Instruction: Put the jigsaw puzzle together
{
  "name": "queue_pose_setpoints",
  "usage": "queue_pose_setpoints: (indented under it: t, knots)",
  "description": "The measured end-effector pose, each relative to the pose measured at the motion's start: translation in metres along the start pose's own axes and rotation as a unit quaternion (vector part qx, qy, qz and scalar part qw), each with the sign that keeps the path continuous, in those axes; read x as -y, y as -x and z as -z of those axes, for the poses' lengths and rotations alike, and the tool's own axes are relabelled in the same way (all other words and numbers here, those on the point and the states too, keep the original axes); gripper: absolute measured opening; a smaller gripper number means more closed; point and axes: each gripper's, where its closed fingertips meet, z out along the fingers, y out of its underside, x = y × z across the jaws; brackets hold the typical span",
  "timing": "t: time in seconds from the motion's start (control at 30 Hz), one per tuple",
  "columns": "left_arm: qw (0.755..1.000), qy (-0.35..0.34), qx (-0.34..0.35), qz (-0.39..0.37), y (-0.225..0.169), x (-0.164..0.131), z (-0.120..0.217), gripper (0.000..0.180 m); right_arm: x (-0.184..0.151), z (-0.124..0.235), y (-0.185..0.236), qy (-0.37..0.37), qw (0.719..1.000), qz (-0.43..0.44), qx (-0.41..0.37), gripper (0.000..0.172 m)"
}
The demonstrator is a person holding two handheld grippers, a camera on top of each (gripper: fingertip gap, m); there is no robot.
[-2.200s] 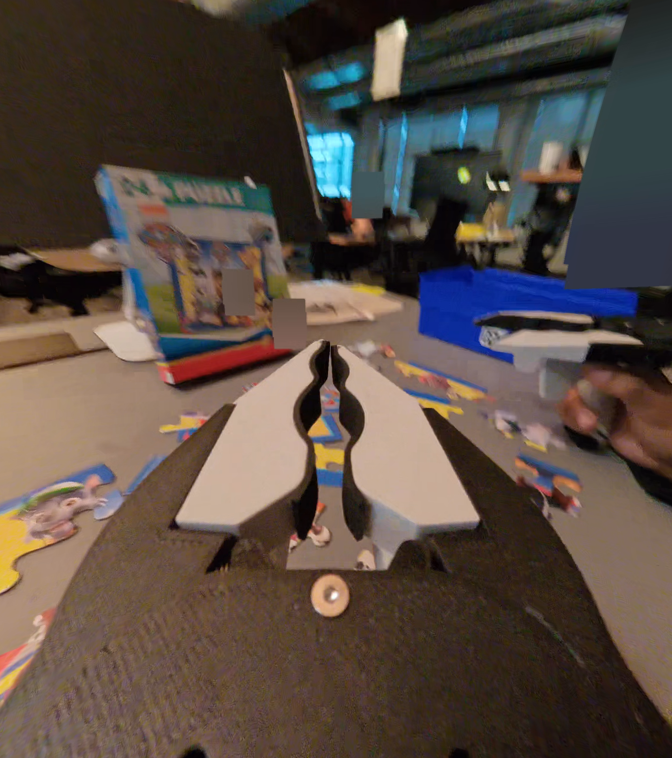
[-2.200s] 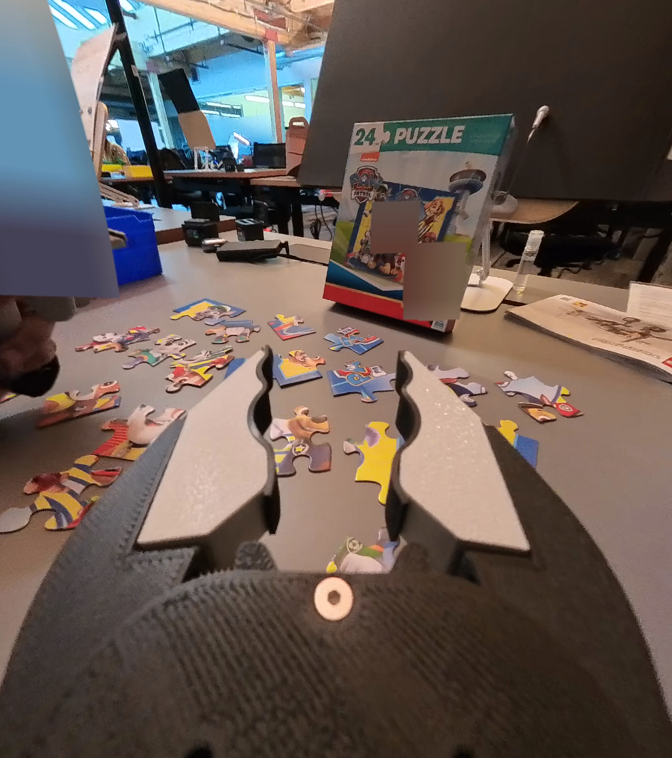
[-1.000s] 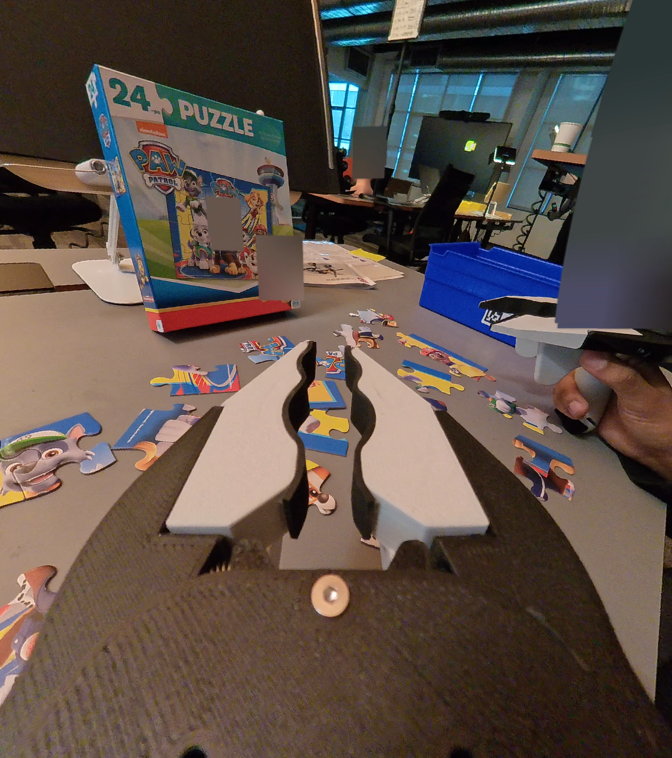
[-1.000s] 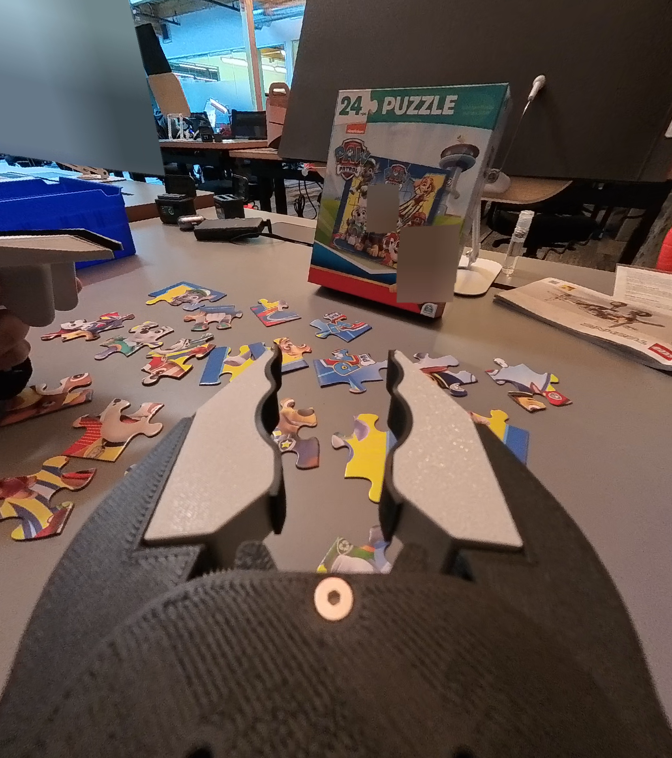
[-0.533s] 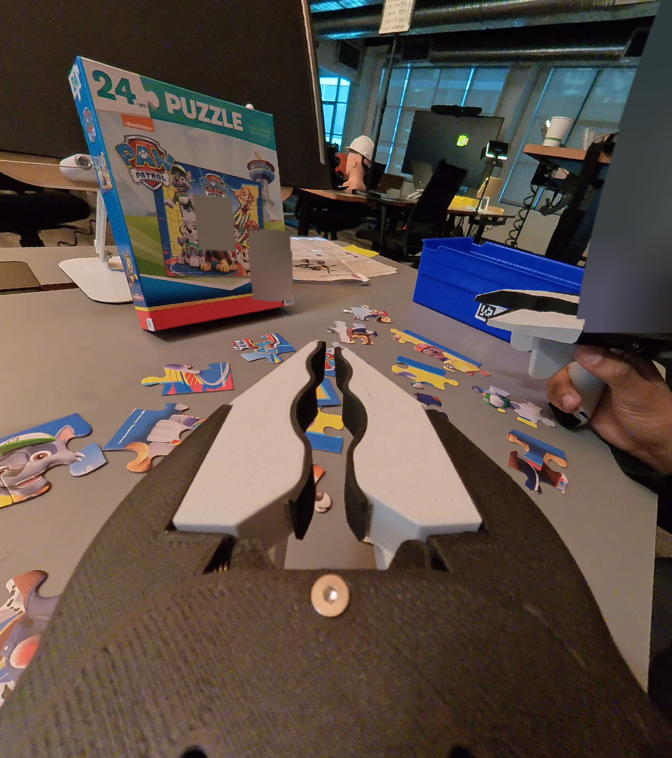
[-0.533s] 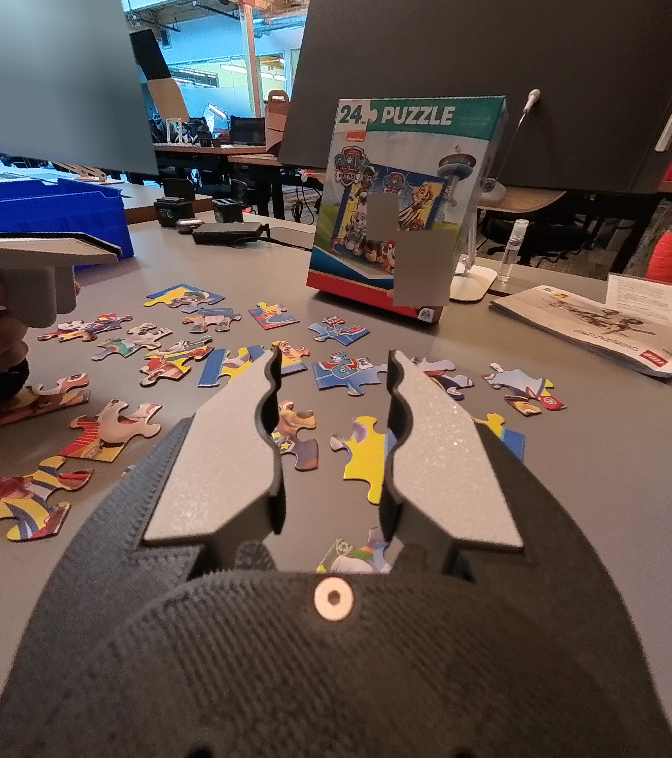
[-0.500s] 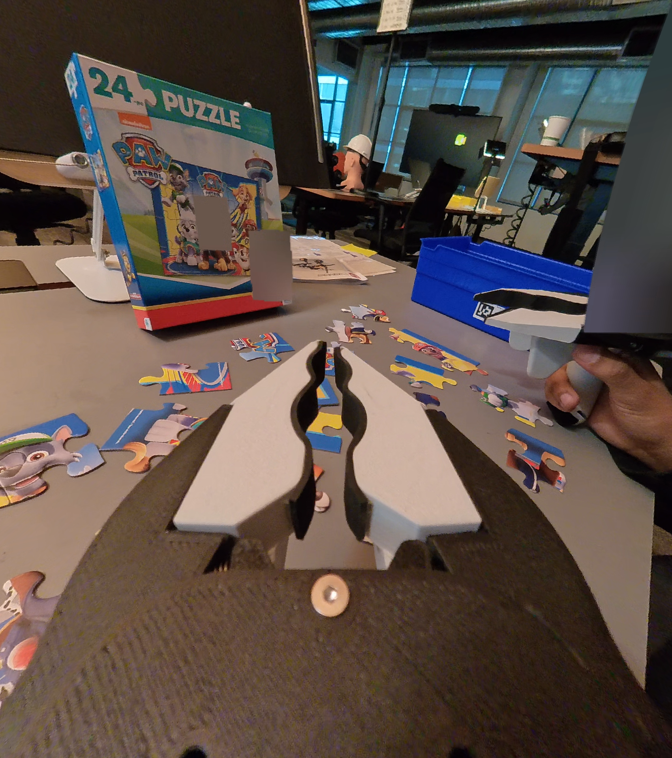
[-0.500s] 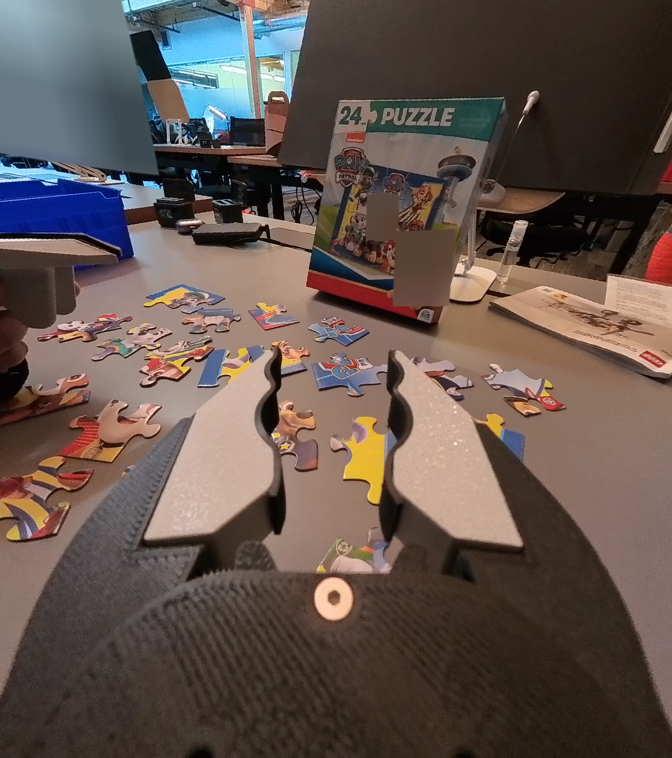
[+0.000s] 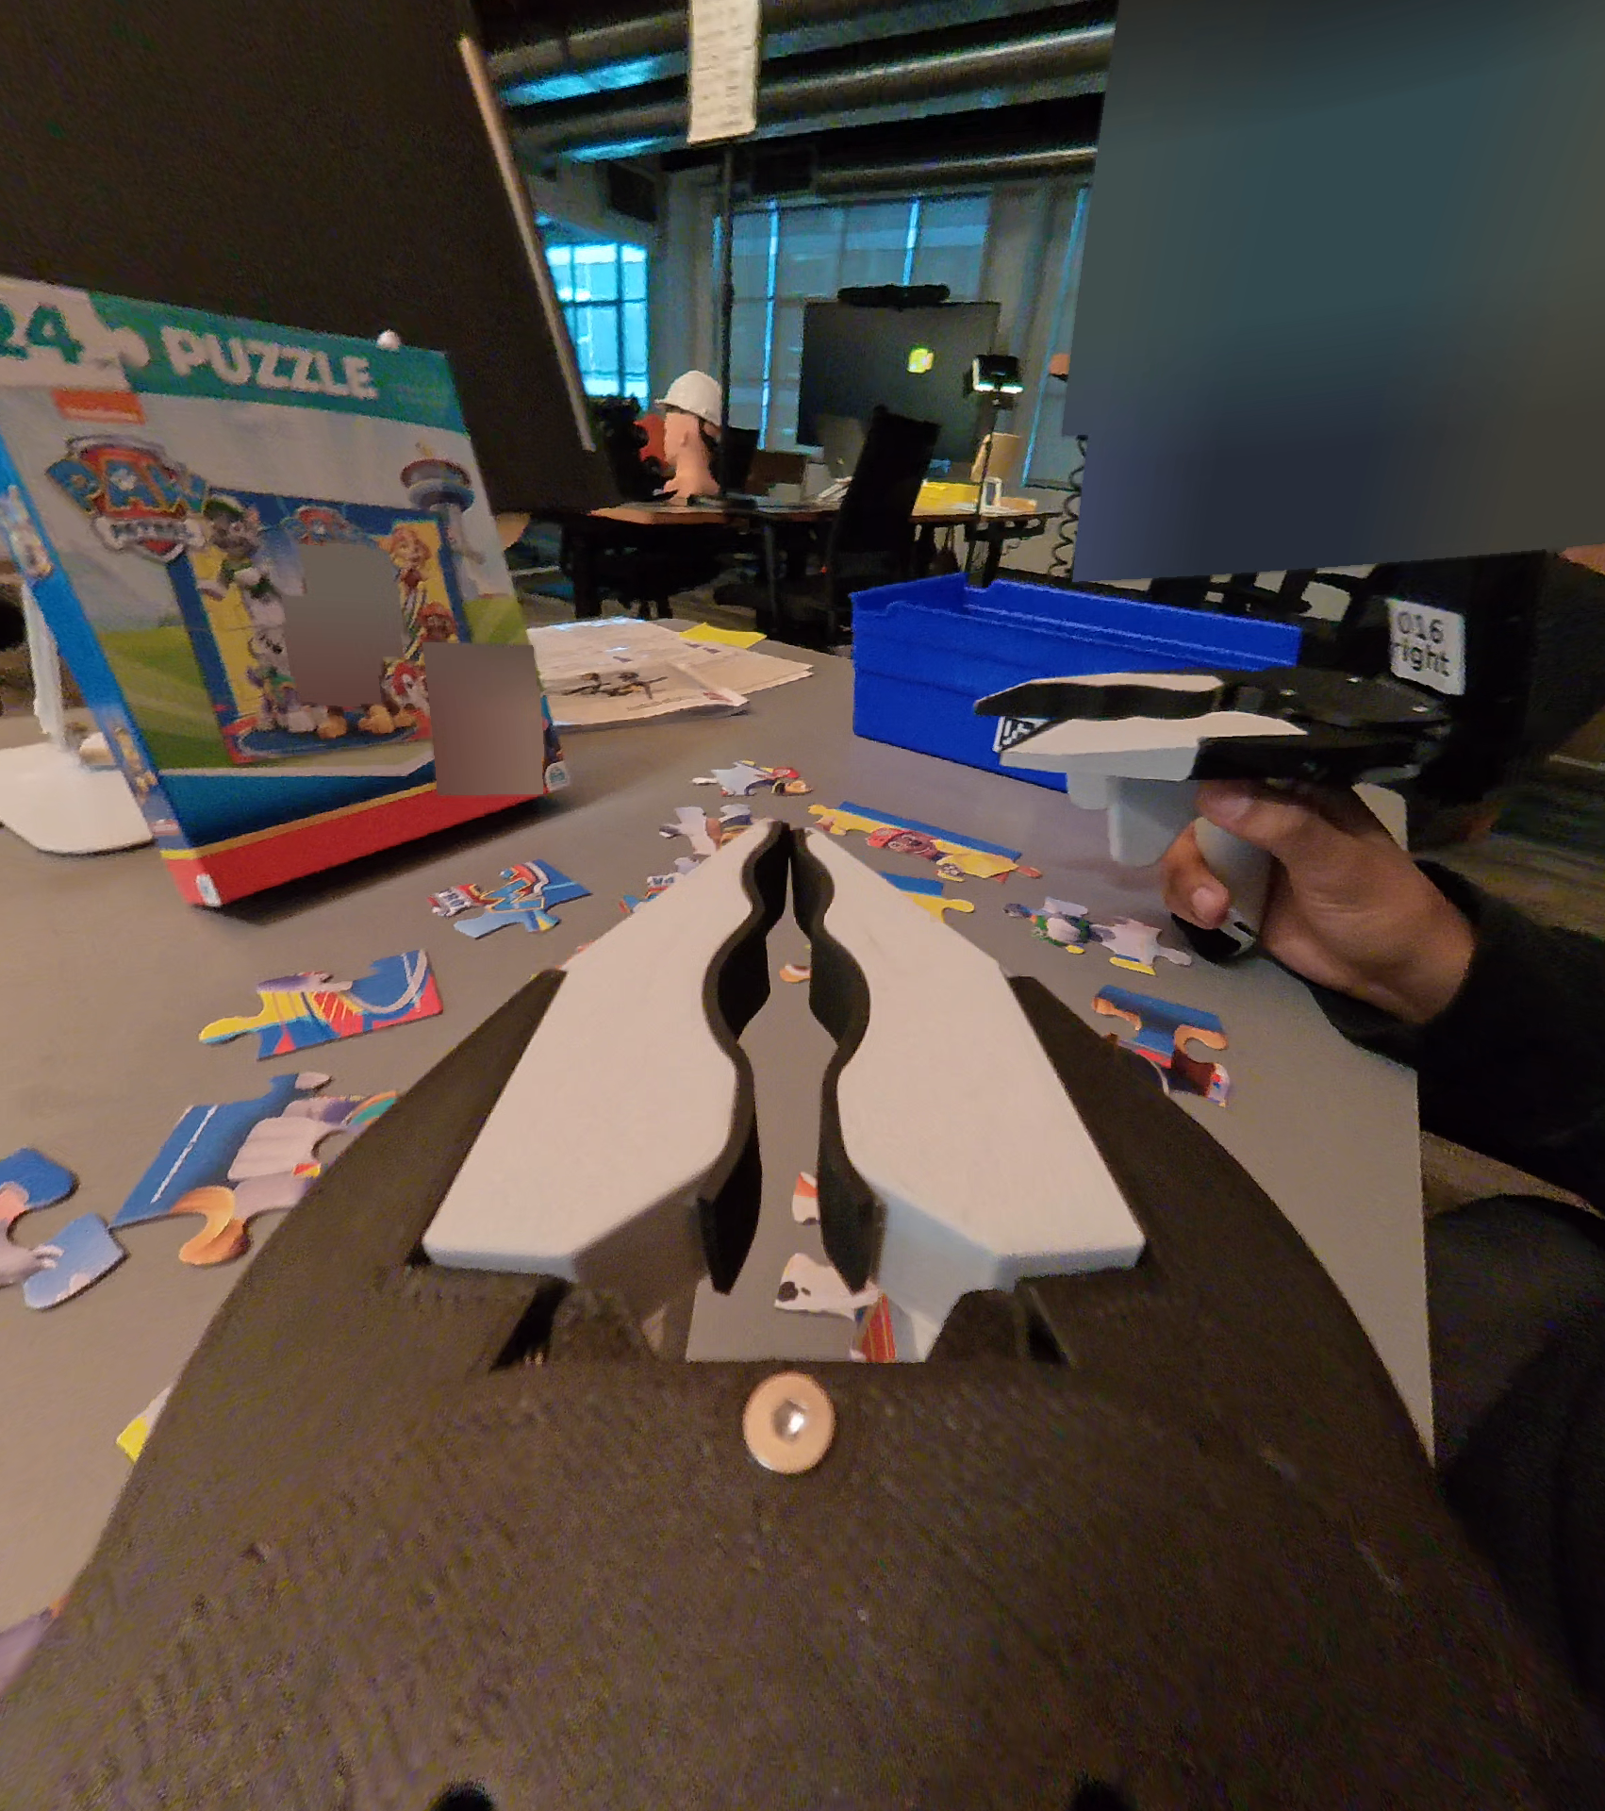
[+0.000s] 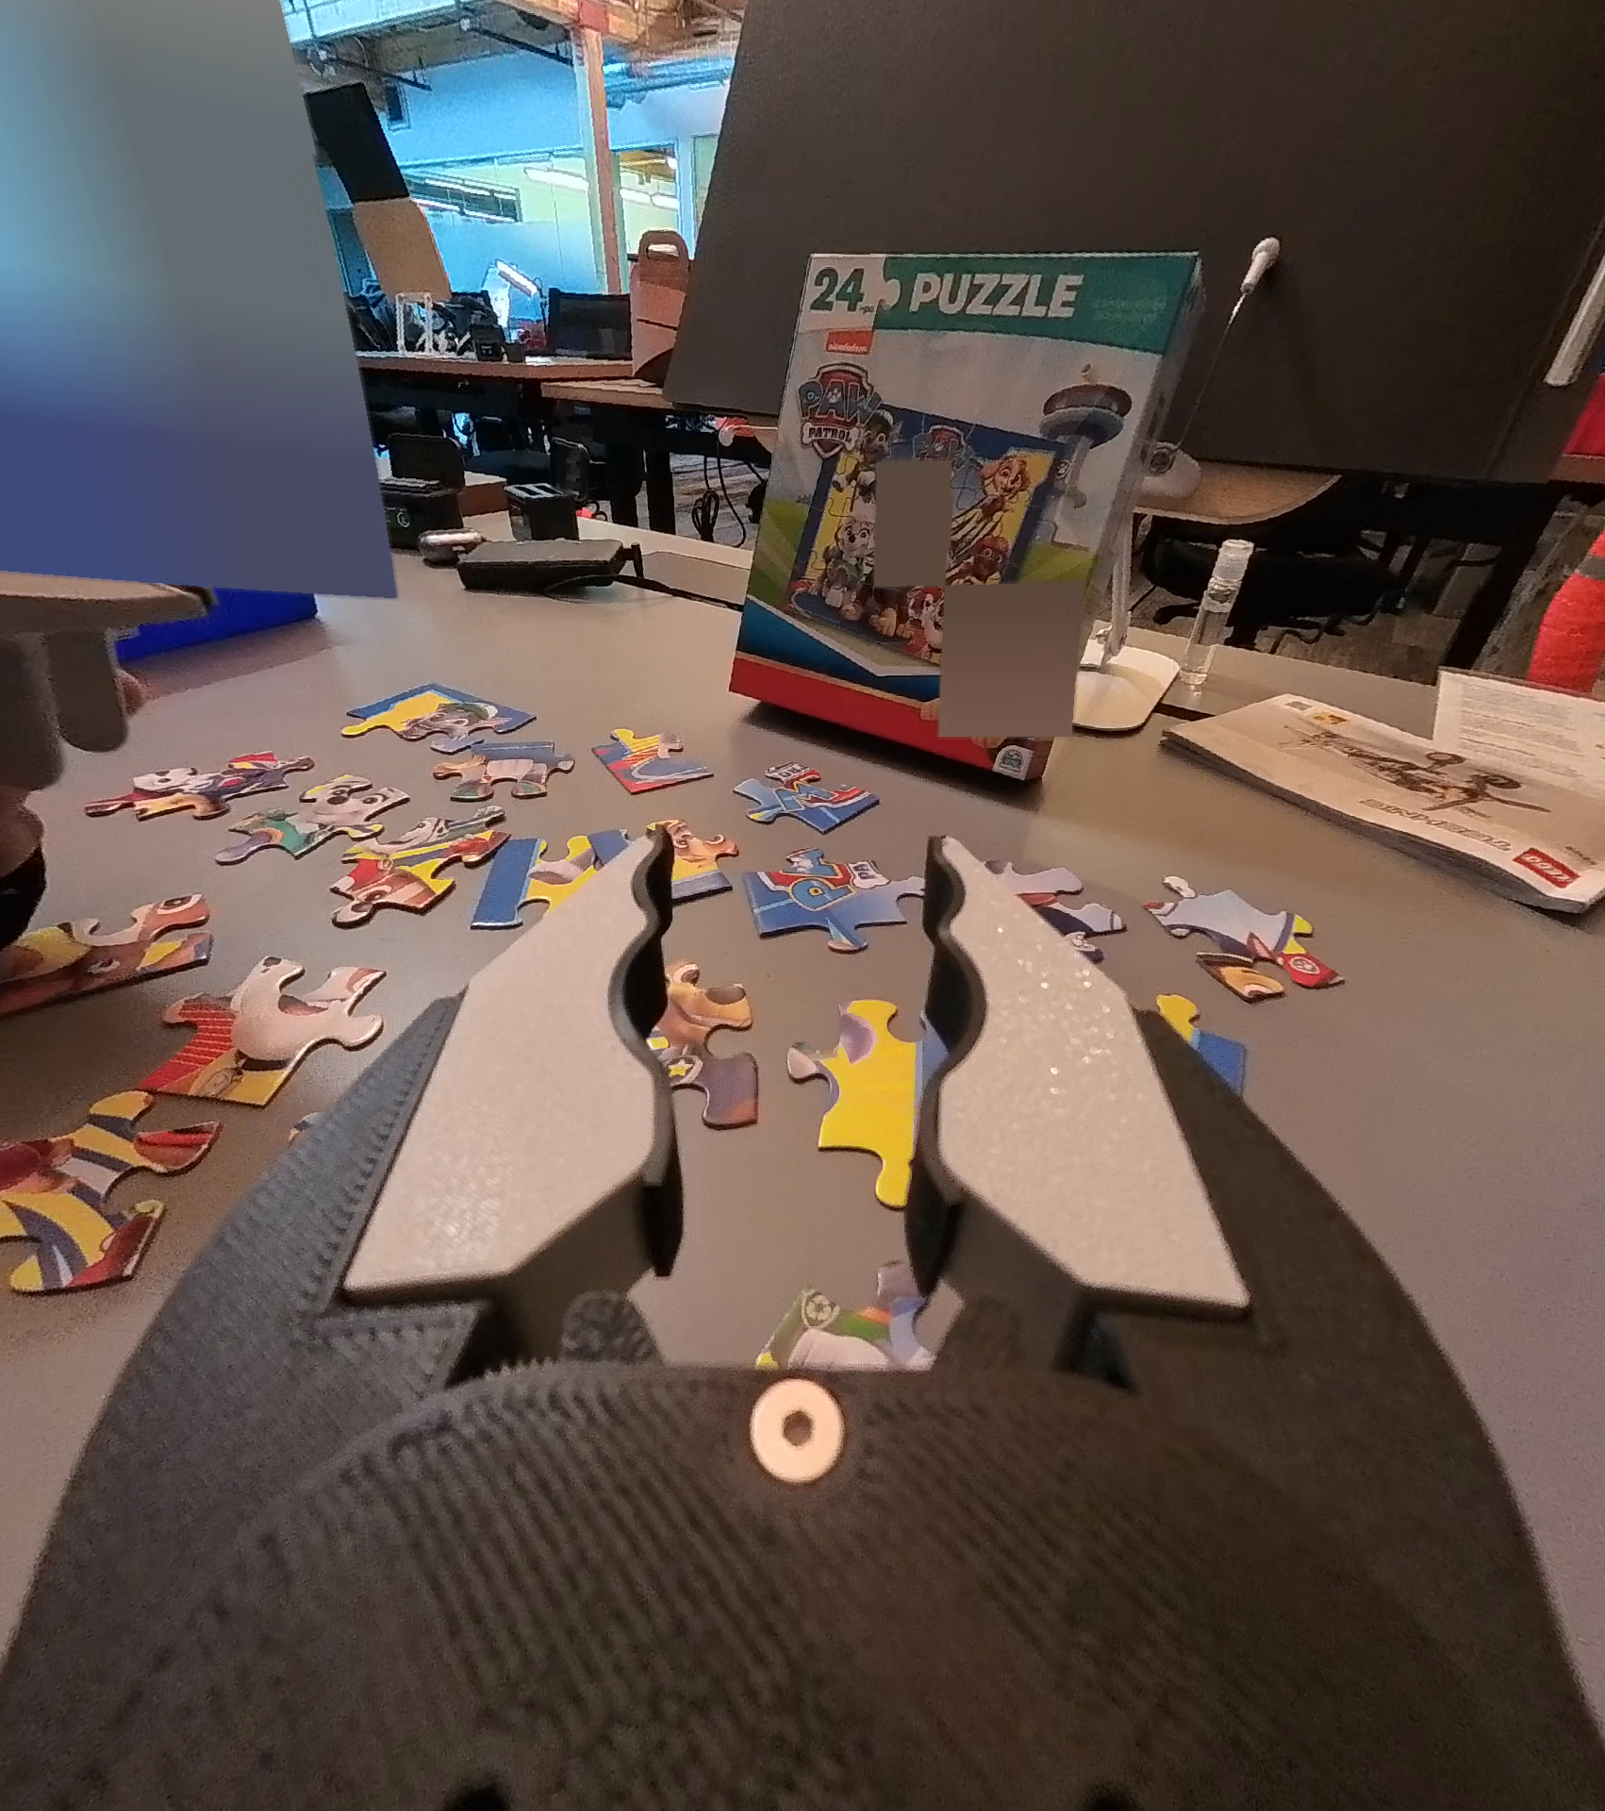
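Left hand-held gripper (image 9: pixel 787 833): fingertips pressed together, empty; right hand-held gripper (image 10: pixel 794 857): spread, empty, above puzzle pieces (image 10: pixel 818 892); risk: flat pieces may slide across the table (image 10: pixel 1367 1127) if nudged.

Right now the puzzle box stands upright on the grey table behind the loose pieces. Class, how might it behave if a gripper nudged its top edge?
The puzzle box is tall, thin and stands on a narrow edge, leaning back, so it would probably tip rather than slide. It looks like cardboard, so likely light and slightly dentable. The smooth table probably offers little grip against sliding if pushed low.
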Motion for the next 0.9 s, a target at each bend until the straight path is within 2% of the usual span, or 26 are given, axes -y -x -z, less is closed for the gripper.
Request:
queue_pose_setpoints:
  t: [0.1,0.17,0.23,0.3,0.37,0.43,0.6,0.7,0.8,0.87,0.9]
  knots:
    - [0.999,-0.017,-0.004,-0.033,-0.008,0.007,0.003,0.0,0.0,0.0,0.0,0.0,1.0,0.0,0.0,0.05]
    - [0.998,-0.031,0.017,-0.048,-0.004,0.012,0.006,0.0,0.0,0.0,0.0,0.0,1.0,0.0,0.0,0.05]
    - [0.994,-0.066,0.075,-0.048,0.013,0.024,0.016,0.0,0.0,0.0,0.0,0.0,1.0,0.0,0.0,0.05]
    - [0.982,-0.101,0.159,-0.015,0.042,0.033,0.033,0.0,0.0,0.0,0.0,0.0,1.0,0.0,0.0,0.05]
    - [0.975,-0.08,0.202,0.044,0.065,0.023,0.038,0.0,0.0,0.0,0.0,0.0,1.0,0.0,0.0,0.05]
    - [0.969,-0.063,0.227,0.071,0.077,0.015,0.039,0.0,0.0,0.0,0.0,0.0,1.0,0.0,0.0,0.05]
    - [0.961,-0.029,0.266,0.07,0.087,0.005,0.037,0.0,0.0,0.0,0.0,-0.001,1.0,-0.001,0.001,0.05]
    - [0.956,-0.035,0.282,0.074,0.092,0.006,0.041,0.0,0.0,0.0,0.0,0.001,1.0,-0.001,0.001,0.05]
    - [0.949,-0.034,0.31,0.045,0.098,0.017,0.054,0.0,0.0,0.0,0.0,0.0,1.0,-0.005,0.003,0.048]
    - [0.921,0.009,0.39,-0.005,0.121,0.02,0.073,0.0,0.0,0.001,0.0,-0.001,1.0,-0.011,0.007,0.043]
    - [0.911,0.045,0.409,-0.032,0.129,0.018,0.078,0.0,0.001,0.001,0.0,-0.002,1.0,-0.016,0.009,0.04]
